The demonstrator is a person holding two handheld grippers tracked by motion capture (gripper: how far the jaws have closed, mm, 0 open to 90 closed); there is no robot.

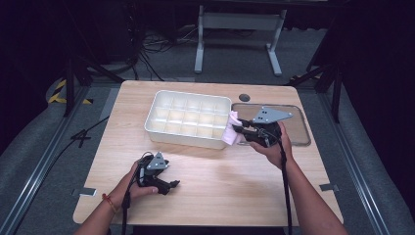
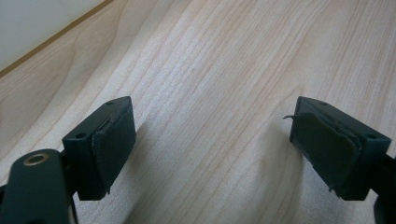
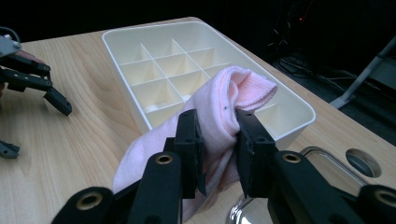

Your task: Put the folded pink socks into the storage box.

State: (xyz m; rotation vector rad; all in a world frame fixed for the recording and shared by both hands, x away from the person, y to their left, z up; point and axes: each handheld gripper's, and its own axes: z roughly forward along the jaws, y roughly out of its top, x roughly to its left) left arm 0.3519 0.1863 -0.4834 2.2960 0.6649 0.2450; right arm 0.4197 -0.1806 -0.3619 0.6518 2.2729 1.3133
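A white divided tray (image 1: pixel 156 106) (image 3: pixel 116 51) with several compartments stands on the far middle of the wooden table. My right gripper (image 1: pixel 238 130) (image 3: pixel 219 140) is shut on a rolled pink cloth (image 1: pixel 231 128) (image 3: pixel 233 93), holding it just off the tray's right end, above the table. The cloth hangs down below the jaws. My left gripper (image 1: pixel 172 185) (image 2: pixel 210 140) rests low at the table's near left, open, with bare wood between its pads (image 2: pixel 114 140). It also appears far left in the right gripper view (image 3: pixel 28 79).
A clear flat lid or tray (image 1: pixel 301 128) (image 3: pixel 327 161) lies on the table to the right of the divided tray. A round hole (image 1: pixel 244 97) (image 3: pixel 364 162) sits near the table's far edge. Cables and a metal stand (image 1: pixel 240 29) are on the floor beyond.
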